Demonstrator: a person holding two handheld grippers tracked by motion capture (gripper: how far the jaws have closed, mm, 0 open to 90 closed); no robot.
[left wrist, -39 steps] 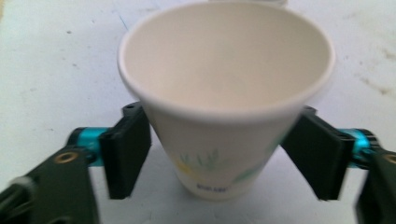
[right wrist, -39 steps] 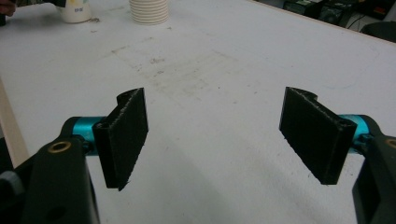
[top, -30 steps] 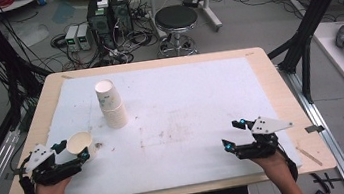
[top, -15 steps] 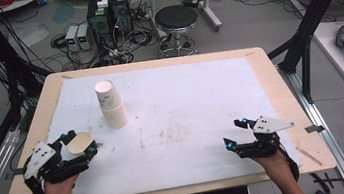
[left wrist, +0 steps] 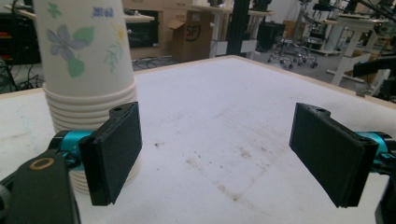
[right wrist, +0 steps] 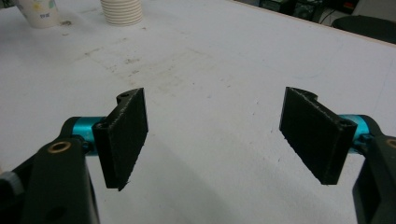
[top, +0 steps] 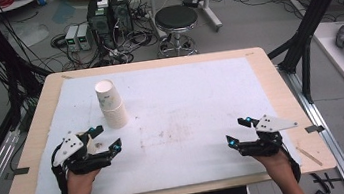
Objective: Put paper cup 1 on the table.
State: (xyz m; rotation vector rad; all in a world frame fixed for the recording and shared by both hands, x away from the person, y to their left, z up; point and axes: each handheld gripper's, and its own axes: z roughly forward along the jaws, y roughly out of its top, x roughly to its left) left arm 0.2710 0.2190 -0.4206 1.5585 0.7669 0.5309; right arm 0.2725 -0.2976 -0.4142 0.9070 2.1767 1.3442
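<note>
I had the left gripper (top: pixel 108 135) near the front left corner of the worktop (top: pixel 42 124), a pale wooden board covered by a stained white sheet (top: pixel 184 90). Its jaws stood wide and had just been closing a little. In the left gripper view, the gripper (left wrist: pixel 215 154) had only bare sheet between its pads, so it held nothing.

The stack of white, flower-printed paper cups (top: pixel 112 107) stood mouth down on the left half of the sheet, about midway between the front and back edges. It was just beyond the left gripper and to one side of its line. In the left gripper view the stack (left wrist: pixel 86 60) rose behind the left-hand jaw, close to it, though I could not tell whether they touched. I judged that I was lining up for the stack and had kept the jaws wide so they would pass around its ribbed rims.

In the right gripper view a single printed paper cup (right wrist: pixel 35 11) stood apart from the stack (right wrist: pixel 121 10), nearer the front edge.

The right gripper (top: pixel 235 130) rested near the front right corner, well clear of the cups. Its jaws were parted and empty, as the right gripper view (right wrist: pixel 215 140) confirmed. I judged it was parked there to keep out of the left hand's way.
</note>
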